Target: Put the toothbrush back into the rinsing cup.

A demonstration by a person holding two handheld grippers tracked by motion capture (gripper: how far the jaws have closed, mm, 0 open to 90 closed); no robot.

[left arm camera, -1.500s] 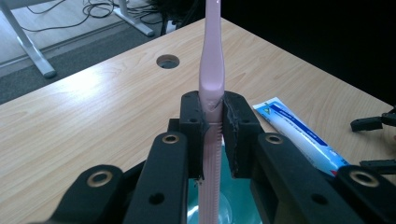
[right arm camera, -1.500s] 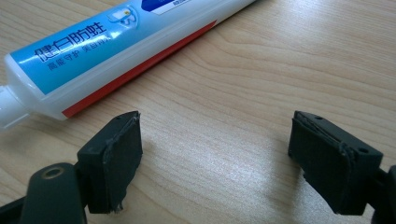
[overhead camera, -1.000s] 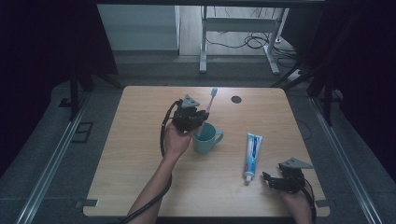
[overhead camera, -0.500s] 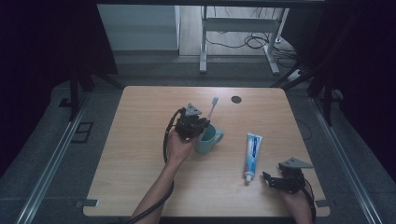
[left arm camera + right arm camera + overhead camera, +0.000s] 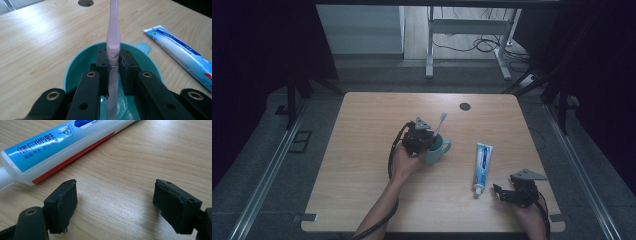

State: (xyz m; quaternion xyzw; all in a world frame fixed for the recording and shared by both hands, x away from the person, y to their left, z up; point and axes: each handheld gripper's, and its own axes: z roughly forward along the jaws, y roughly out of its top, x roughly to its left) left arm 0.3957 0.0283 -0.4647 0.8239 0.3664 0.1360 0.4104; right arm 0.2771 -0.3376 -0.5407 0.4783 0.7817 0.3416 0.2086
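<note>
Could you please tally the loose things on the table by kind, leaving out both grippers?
Toothbrush, pink, clamped in the left gripper over the mug: 1
Mug, teal: 1
Toothpaste tube, blue and white, lying flat near the open right gripper: 1
Total: 3

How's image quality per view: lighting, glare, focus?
High view: dim, surroundings near black, table evenly lit, small things soft. Left gripper view: bright sheen on the wood at upper left, toothbrush and mug rim sharp, the near black links a little soft. Right gripper view: toothpaste tube print readable, wood grain crisp, faint glare at upper right.
</note>
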